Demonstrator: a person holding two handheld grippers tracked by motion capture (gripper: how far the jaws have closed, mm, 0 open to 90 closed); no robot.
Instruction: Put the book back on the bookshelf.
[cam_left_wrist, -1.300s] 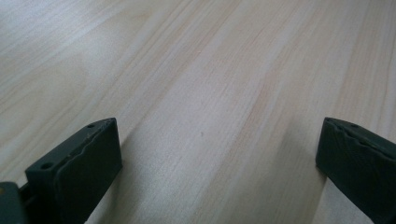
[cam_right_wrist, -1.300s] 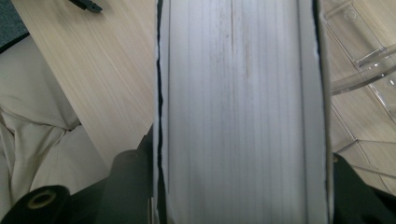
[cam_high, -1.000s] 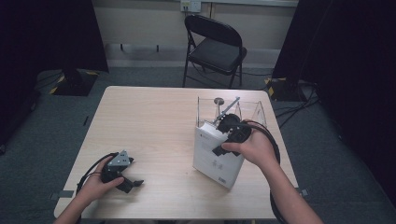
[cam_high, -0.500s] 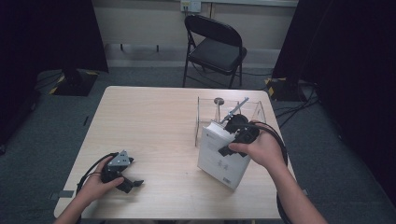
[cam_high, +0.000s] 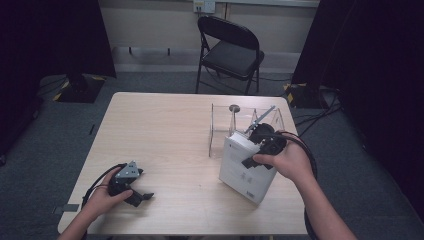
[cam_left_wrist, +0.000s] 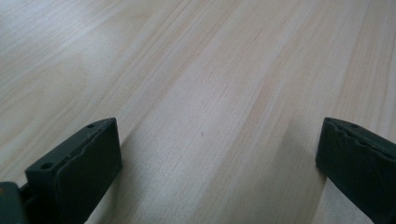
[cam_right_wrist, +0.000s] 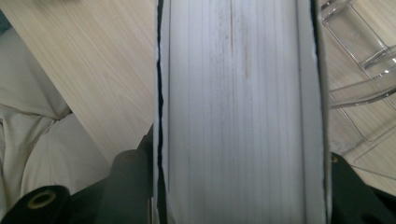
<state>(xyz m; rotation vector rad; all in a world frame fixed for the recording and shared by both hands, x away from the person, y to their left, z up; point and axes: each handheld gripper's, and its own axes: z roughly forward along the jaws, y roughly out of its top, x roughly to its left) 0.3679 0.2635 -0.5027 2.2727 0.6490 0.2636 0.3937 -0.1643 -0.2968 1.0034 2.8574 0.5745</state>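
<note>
A thick white book (cam_high: 244, 172) stands tilted on the wooden table (cam_high: 165, 130), just in front of a clear acrylic rack (cam_high: 223, 127). My right gripper (cam_high: 259, 150) is shut on the book's upper end. In the right gripper view the page edge of the book (cam_right_wrist: 238, 93) runs up between the two black jaws of that gripper (cam_right_wrist: 240, 168), with the rack (cam_right_wrist: 359, 79) at the right. My left gripper (cam_high: 141, 196) lies on the table near the front left corner. Its jaws stand wide apart over bare wood in the left gripper view (cam_left_wrist: 219, 154).
A black folding chair (cam_high: 232, 45) stands beyond the table's far edge. Cables (cam_high: 312, 117) lie on the floor at the right. Pale cloth on the person's lap (cam_right_wrist: 42, 140) shows past the table's near edge. The table's middle and left are bare wood.
My right hand has carried the white book a little to the right, away from the rack's front. The left hand and its gripper have stayed where they were.
</note>
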